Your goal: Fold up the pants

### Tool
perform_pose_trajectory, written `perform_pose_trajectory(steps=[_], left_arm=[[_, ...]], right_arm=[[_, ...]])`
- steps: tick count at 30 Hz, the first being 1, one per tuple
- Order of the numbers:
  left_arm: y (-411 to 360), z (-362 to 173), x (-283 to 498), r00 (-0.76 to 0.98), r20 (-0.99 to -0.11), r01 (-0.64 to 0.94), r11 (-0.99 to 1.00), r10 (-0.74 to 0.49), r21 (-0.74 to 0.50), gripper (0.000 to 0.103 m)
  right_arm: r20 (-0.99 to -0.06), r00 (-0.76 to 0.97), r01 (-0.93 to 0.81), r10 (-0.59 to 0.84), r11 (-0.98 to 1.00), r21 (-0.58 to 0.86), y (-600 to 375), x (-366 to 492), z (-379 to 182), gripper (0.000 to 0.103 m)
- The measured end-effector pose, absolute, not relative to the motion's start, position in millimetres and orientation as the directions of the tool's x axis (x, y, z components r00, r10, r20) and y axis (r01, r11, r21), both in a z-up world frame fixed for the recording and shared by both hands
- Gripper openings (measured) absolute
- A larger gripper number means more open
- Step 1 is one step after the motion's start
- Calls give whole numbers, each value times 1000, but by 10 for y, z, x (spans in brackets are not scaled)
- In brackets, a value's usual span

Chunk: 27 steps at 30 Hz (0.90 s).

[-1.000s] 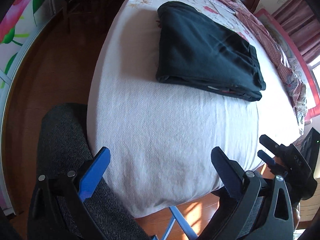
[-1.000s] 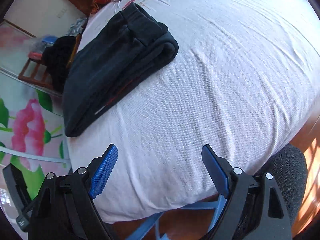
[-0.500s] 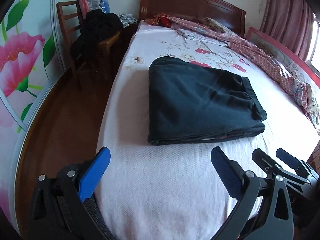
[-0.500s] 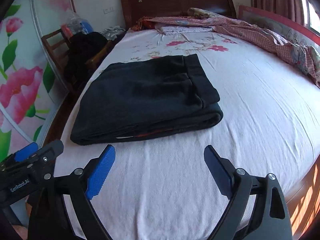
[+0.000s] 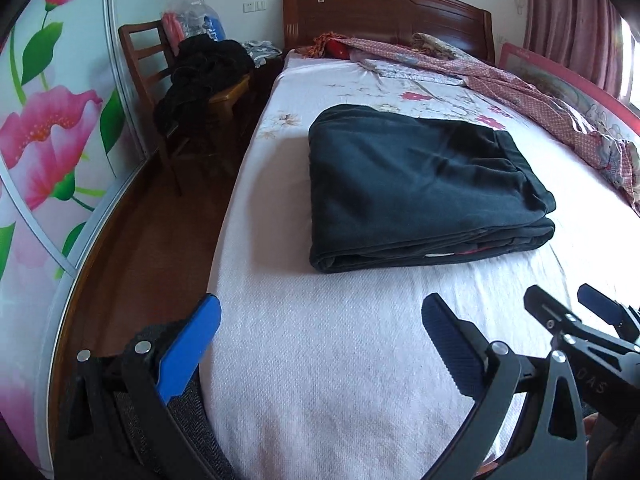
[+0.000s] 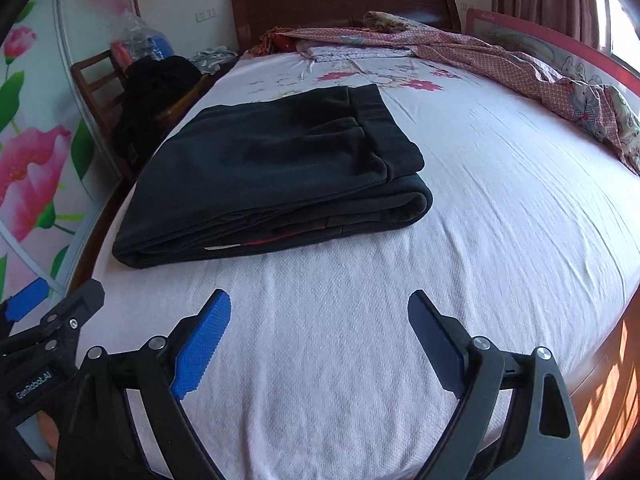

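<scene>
The dark pants (image 5: 416,184) lie folded into a flat stacked rectangle on the white bed sheet (image 5: 340,360); they also show in the right wrist view (image 6: 272,176). My left gripper (image 5: 320,316) is open and empty, over the foot of the bed, well short of the pants. My right gripper (image 6: 320,312) is open and empty, also short of the pants. Each gripper shows at the edge of the other's view: the right gripper in the left wrist view (image 5: 580,316), the left gripper in the right wrist view (image 6: 52,300).
A wooden chair (image 5: 160,80) piled with dark clothes stands left of the bed by the floral wall. A patterned quilt (image 6: 520,64) lies bunched along the right side. The wooden headboard (image 5: 384,12) is at the far end. Wooden floor (image 5: 152,240) runs along the left.
Both grippers have tilted up from looking down at the bed's foot to looking level along the bed. Both stay open and the pants have not moved.
</scene>
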<state>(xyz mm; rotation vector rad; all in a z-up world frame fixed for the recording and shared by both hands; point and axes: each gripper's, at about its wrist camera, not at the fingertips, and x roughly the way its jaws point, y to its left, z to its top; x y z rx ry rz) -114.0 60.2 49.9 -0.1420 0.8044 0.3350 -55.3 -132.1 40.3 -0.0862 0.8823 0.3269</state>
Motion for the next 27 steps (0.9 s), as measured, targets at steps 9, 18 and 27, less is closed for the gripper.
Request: perform_pose_trajectory(steps=[9,18,27], left_arm=[[689,423,-1144,603,-766,-376,926,222,-27,101],[673,395,-1140,598,-772,-369,929,216,-26,101],[679,382,-1129,594,-776,-368,930,213,-26,101]], right_arm=[[-774,583,-296,247,952,80,-1390,-565,382,89],[-773,581,-303,256,949,86,-1377,-591,400,91],[-770,581,-301,262,949,96,-1383,-600,421,91]])
